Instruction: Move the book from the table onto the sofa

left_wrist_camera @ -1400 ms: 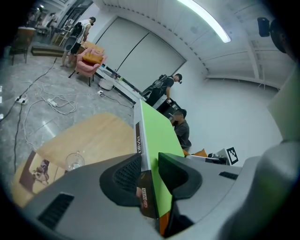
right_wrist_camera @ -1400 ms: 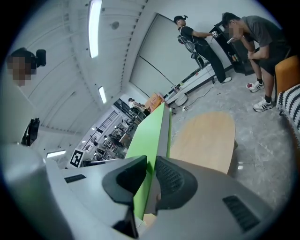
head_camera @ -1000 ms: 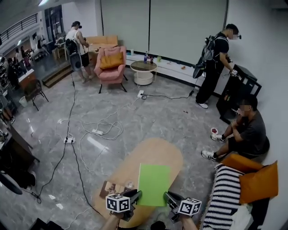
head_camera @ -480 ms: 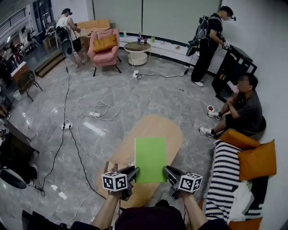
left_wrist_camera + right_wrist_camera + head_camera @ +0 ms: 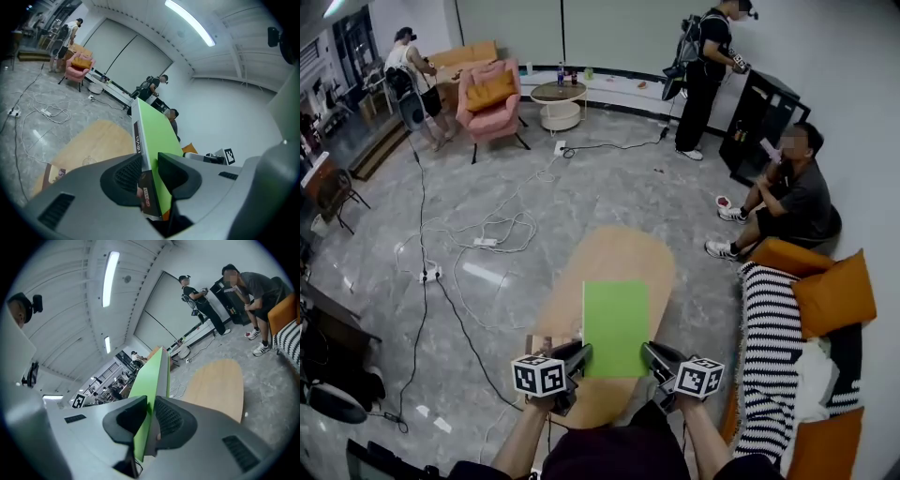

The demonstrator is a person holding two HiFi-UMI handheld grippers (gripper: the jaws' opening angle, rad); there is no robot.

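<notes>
A green book (image 5: 616,326) is held flat above the near end of the oval wooden table (image 5: 609,258). My left gripper (image 5: 579,354) is shut on its near left edge and my right gripper (image 5: 654,356) on its near right edge. In the left gripper view the book (image 5: 152,136) stands between the left gripper's (image 5: 149,164) pads, whose jaws have just been closing a little on it. The right gripper view shows the book (image 5: 150,376) clamped in the right gripper (image 5: 151,411). The sofa (image 5: 773,375), under a striped blanket, lies to the right.
Orange cushions (image 5: 834,295) lie on the sofa. A seated person (image 5: 792,192) is beyond the sofa's far end. Cables (image 5: 487,239) trail over the floor to the left. Small items (image 5: 539,345) sit on the table's near left corner. A pink armchair (image 5: 492,94) stands far back.
Both grippers have kept their hold on the book and carried it across. The head view has swung, so more of the sofa shows at the right.
</notes>
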